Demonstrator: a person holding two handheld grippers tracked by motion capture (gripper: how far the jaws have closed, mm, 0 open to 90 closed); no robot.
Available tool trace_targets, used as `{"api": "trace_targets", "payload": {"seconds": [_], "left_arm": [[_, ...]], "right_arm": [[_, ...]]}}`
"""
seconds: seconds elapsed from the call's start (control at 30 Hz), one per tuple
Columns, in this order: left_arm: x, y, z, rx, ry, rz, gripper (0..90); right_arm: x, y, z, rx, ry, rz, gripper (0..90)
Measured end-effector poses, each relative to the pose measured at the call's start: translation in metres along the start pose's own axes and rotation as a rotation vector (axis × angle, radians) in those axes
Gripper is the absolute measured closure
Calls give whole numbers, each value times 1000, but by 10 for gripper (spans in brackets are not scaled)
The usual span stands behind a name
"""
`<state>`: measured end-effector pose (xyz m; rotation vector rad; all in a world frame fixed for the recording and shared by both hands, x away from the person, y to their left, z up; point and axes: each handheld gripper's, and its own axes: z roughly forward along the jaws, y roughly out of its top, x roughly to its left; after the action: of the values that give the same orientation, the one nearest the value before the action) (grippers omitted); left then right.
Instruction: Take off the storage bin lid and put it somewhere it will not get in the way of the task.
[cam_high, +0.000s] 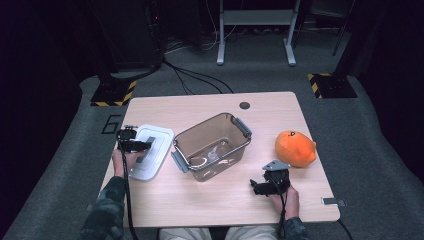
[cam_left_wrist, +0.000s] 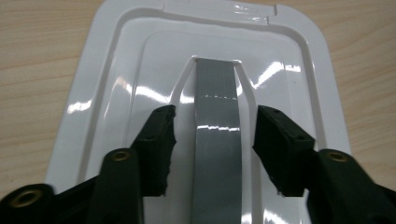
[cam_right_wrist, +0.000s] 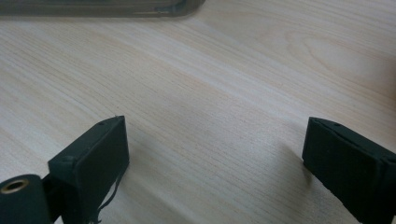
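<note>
A white lid (cam_high: 159, 142) lies flat on the table's left side, with a grey handle strip (cam_left_wrist: 217, 93) down its middle. My left gripper (cam_high: 136, 145) hovers low over it. Its jaws stand on either side of the handle strip, with a gap at each pad, so the left gripper (cam_left_wrist: 215, 126) is open. Right of the lid stands a clear brown-tinted box (cam_high: 202, 125) with grey side latches and no lid. My right gripper (cam_high: 257, 187) rests near the front right of the table, pointing left. In its own view the right gripper (cam_right_wrist: 215, 154) is wide open over bare wood.
An orange plush toy (cam_high: 295, 148) sits at the right of the wooden table (cam_high: 280, 110). The box's lower edge (cam_right_wrist: 93, 9) shows at the top of the right gripper view. A small grey piece (cam_high: 333, 201) lies at the table's front right corner.
</note>
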<state>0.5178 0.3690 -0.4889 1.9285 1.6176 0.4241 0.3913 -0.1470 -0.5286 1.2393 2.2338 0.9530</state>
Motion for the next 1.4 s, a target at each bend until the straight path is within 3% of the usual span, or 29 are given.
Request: {"api": "trace_targets", "payload": {"seconds": [0.07,0.13,0.33,0.6,0.87,1.03,1.07,1.2,1.4], "left_arm": [[-1,0,-5,-6,6,-6,284],[-2,-1,-10,-16,5,-11,233],[-13,-10,-27,-49,19,39,167],[-26,-29,-40,-89,19,91,144],[-51,-46,-51,-109,-10,157,126],[-68,-55,-57,-128,-23,206,116],[-75,-60,-57,-136,-34,211,115],[-86,-66,-56,-121,-45,250,110],[-107,-82,-49,-110,-70,302,105]], "right_arm": [[-1,0,0,3,5,2,62],[-1,0,0,4,7,2,61],[-1,0,0,5,2,8,57],[1,0,0,9,4,-10,20],[4,0,0,2,-10,-36,0],[0,1,-1,33,38,-41,0],[-1,2,-2,42,43,-64,0],[-1,3,-5,74,47,-78,0],[0,5,-10,72,83,-100,12]]}}
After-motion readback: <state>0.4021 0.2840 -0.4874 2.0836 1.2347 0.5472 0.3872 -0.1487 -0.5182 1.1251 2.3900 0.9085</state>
